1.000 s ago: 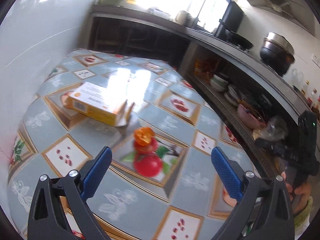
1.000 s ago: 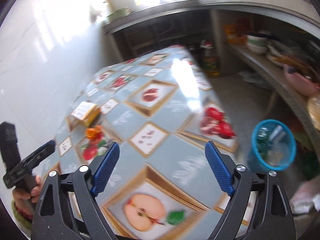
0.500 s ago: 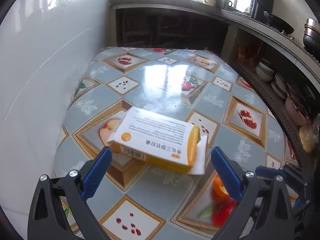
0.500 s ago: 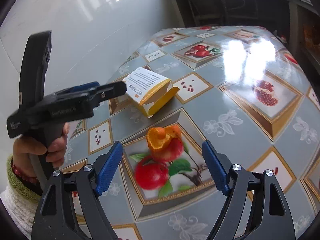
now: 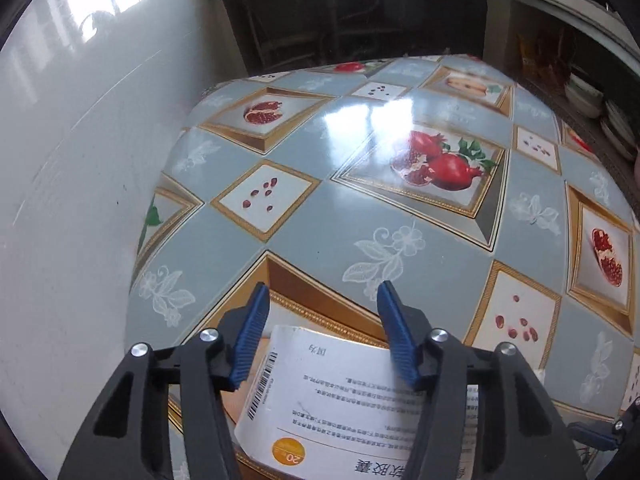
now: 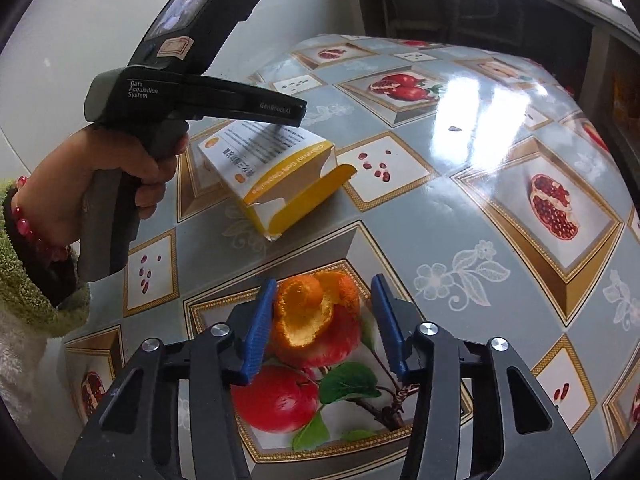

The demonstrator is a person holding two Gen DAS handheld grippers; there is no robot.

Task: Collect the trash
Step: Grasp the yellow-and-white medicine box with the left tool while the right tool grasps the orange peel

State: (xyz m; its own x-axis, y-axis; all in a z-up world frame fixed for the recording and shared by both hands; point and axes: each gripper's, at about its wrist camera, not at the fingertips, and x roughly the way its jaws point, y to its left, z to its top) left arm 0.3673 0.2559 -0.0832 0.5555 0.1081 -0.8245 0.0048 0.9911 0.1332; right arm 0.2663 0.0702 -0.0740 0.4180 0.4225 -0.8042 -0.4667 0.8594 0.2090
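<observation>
handle (image 6: 192, 96) – "Data Acquisition System" | box (image 6: 276, 164) – "20" badge

The left gripper (image 6: 276, 120) body reads "Data Acquisition System" and "GenRobot.AI"; the yellow-white carton (image 5: 344, 404) bears "20" in an orange circle (other print illegible).

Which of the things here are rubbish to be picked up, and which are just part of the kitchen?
Rubbish:
- opened yellow-and-white cardboard box, between the closing left gripper fingers
- curled orange peel, between the closing right gripper fingers

Just there:
- glossy fruit-patterned tablecloth
- stacked white bowls on the shelf
</observation>
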